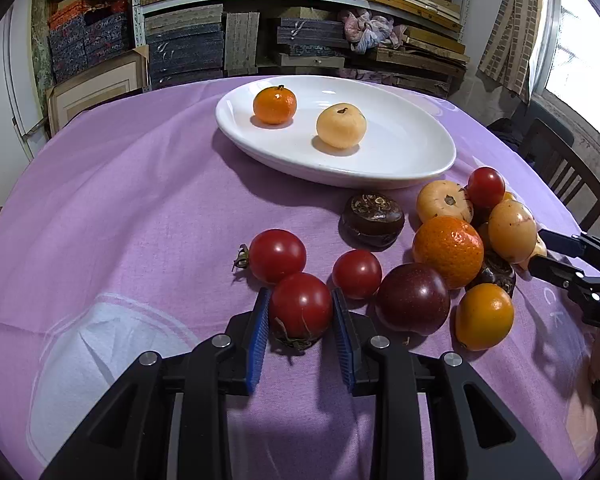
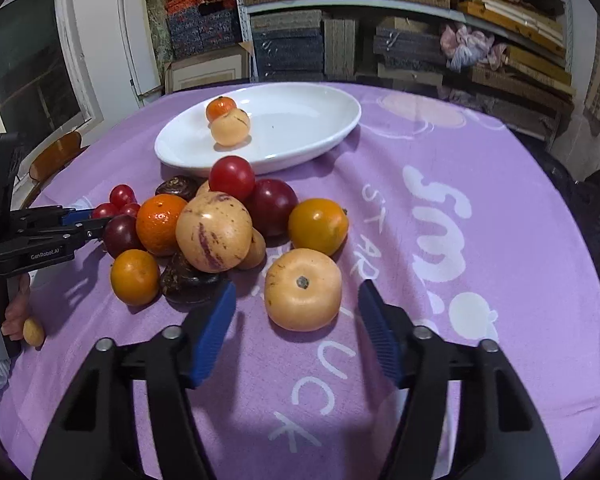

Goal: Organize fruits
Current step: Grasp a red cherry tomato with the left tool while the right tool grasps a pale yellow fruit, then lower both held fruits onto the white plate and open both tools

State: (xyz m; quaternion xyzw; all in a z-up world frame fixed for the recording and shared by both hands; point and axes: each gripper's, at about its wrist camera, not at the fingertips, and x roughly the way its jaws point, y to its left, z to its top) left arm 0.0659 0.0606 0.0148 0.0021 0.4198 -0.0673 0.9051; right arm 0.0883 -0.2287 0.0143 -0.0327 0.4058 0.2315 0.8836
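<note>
- My left gripper (image 1: 301,320) has its blue pads pressed on both sides of a red tomato (image 1: 300,306); my right gripper (image 2: 296,322) is spread wide around a pale peach-coloured fruit (image 2: 303,289), pads clear of it.
- Purple tablecloth (image 1: 120,208) under everything, white lettering on it.
- White oval plate (image 1: 400,160) at the far side holds a small orange (image 1: 275,105) and a pale round fruit (image 1: 341,125).
- Heap of fruit just left of my right pads: streaked yellow fruit (image 2: 214,232) on top, a dark chestnut-like one (image 2: 188,280) touching my left pad.
- Gripped tomato: glossy, dried stem facing me, two more tomatoes (image 1: 277,255) crowding behind.
</note>
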